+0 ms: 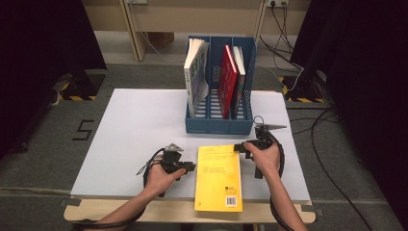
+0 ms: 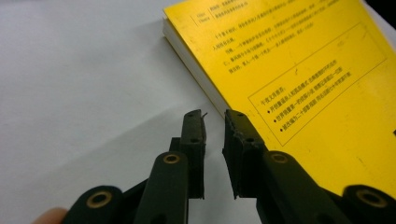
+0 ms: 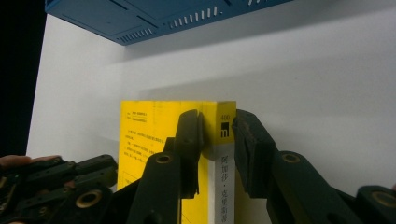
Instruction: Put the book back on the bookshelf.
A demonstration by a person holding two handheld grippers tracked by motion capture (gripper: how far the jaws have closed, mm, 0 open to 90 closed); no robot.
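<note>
The yellow book [image 1: 218, 177] overhangs the tabletop's near edge; the part of the white tabletop [image 1: 130, 139] beneath it is hidden. In the left gripper view the book [image 2: 299, 70] is cut off by the top and right edges, and its printed text is too small to read. In the right gripper view the jaws hide part of the book's spine [image 3: 222, 154], so contact of the pads cannot be confirmed. The blue file rack [image 3: 154, 18] is cropped at the top edge. The books in the rack [image 1: 219, 82] have illegible covers.
</note>
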